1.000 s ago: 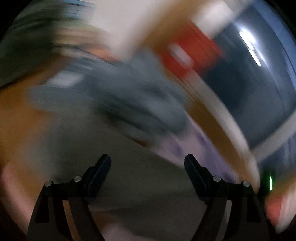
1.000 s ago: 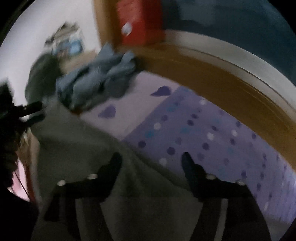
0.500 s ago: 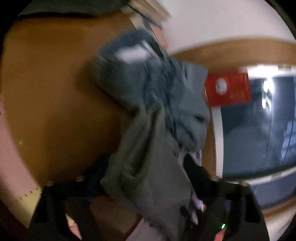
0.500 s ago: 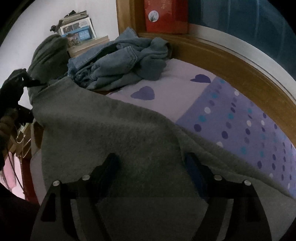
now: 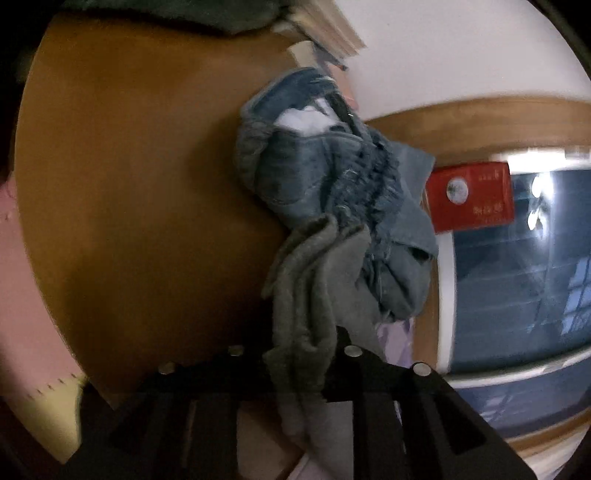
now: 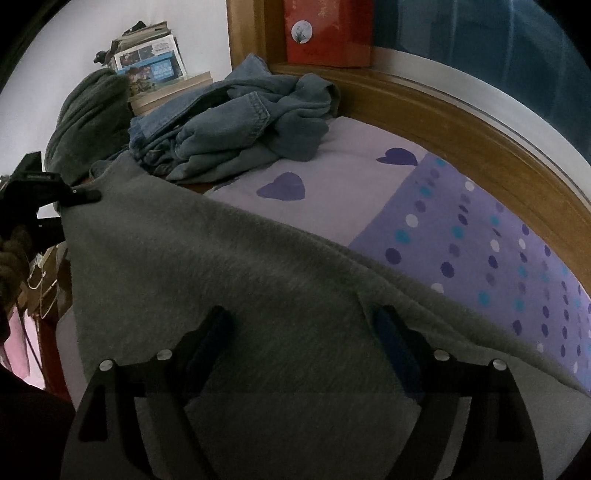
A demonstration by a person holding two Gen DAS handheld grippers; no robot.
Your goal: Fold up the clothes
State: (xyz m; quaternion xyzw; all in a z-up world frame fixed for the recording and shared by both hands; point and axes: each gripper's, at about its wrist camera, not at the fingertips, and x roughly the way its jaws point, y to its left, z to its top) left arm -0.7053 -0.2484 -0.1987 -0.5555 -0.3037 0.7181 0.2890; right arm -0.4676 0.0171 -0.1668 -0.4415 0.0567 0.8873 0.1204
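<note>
A grey garment (image 6: 221, 277) lies spread over the purple bed sheet (image 6: 332, 177). My right gripper (image 6: 301, 317) hovers over its near part, jaws wide and still opening, with nothing pinched. At the far left corner my left gripper (image 6: 79, 195) holds the garment's edge. In the left wrist view that edge hangs bunched as grey cloth (image 5: 314, 277) between the fingers of the left gripper (image 5: 304, 336), whose jaws are opening slightly. A crumpled denim heap (image 6: 229, 122) lies behind the grey garment, also seen as denim (image 5: 314, 158) ahead of the left gripper.
A red box (image 6: 328, 33) stands on the wooden ledge (image 6: 461, 122) under a dark window. Stacked books (image 6: 155, 62) and a dark green bundle (image 6: 88, 122) sit at the back left. A brown wooden board (image 5: 147, 184) fills the left of the left wrist view.
The left gripper has closed in on the bunched grey edge and sunk lower. The right gripper's jaws have spread a little wider over the garment, and its view has steadied.
</note>
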